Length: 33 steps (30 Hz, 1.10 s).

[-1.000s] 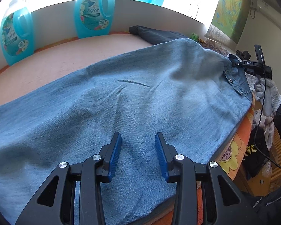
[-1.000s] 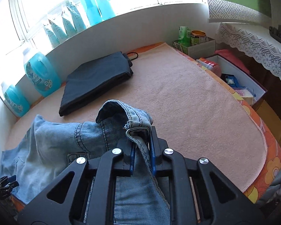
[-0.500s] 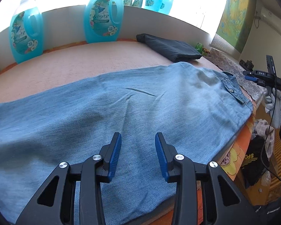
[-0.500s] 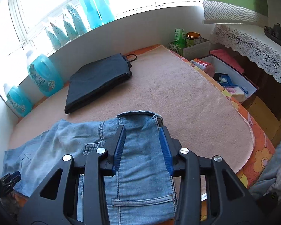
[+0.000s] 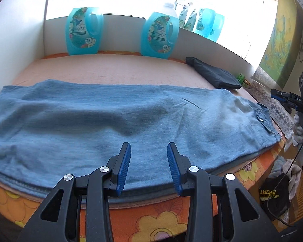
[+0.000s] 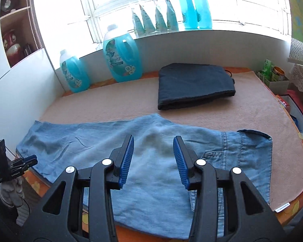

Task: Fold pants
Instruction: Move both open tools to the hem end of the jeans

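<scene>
The light blue jeans (image 5: 115, 117) lie flat along the front of the towel-covered table, legs to the left, waistband to the right (image 6: 250, 153). My left gripper (image 5: 148, 167) is open and empty, just above the jeans' near edge at the table front. My right gripper (image 6: 153, 161) is open and empty, held above the seat of the jeans. The right gripper also shows at the far right of the left wrist view (image 5: 284, 98), and the left one at the far left of the right wrist view (image 6: 22, 162).
A folded dark garment (image 6: 194, 84) lies at the back right of the pink towel (image 6: 252, 111). Blue detergent bottles (image 5: 83, 32) stand along the back wall. Boxes and tins (image 6: 274, 76) sit at the right end. Clothes (image 5: 280, 179) lie below the table's right edge.
My right gripper let go of the jeans' waistband, opened and drew back. The jeans now lie flat. My left gripper pulled back toward the table's front edge.
</scene>
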{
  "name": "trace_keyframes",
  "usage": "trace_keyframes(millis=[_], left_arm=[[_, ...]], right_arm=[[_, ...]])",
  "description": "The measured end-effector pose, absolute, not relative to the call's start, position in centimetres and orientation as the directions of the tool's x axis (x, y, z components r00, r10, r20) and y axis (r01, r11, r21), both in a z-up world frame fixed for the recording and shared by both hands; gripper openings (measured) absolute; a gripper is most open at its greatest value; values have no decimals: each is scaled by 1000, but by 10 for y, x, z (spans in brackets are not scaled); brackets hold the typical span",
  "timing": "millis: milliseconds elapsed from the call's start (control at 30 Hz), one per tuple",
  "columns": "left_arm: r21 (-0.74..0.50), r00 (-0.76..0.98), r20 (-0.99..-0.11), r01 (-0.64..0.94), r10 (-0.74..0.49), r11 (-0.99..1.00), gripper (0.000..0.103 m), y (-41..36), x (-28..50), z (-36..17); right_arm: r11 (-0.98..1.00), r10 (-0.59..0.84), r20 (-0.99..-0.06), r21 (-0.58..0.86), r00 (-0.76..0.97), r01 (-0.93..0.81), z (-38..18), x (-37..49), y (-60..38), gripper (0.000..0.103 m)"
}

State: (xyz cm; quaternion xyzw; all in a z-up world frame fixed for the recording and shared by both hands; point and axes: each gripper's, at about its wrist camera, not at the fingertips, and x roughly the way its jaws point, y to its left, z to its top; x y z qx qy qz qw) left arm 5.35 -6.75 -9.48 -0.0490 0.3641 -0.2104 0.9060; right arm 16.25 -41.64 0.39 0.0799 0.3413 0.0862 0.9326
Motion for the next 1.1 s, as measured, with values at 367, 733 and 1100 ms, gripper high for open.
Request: trace_keyframes(millis=[367,733,1100], left_arm=[[-262,747,-636,28,-195,965,36,54,19,-101],[-228,793,-607,-232,48,946,40,159,25,-99],[-242,748,-643,-404,166,882,40,207,58,-129]], right_arm=[[825,492,-658,143,570,-547,5,211,-225,43],[567,631,-718,168,294,-807,-32,209,-69,42],[489,602,-772,155,203,-859,-65,194,-35,42]])
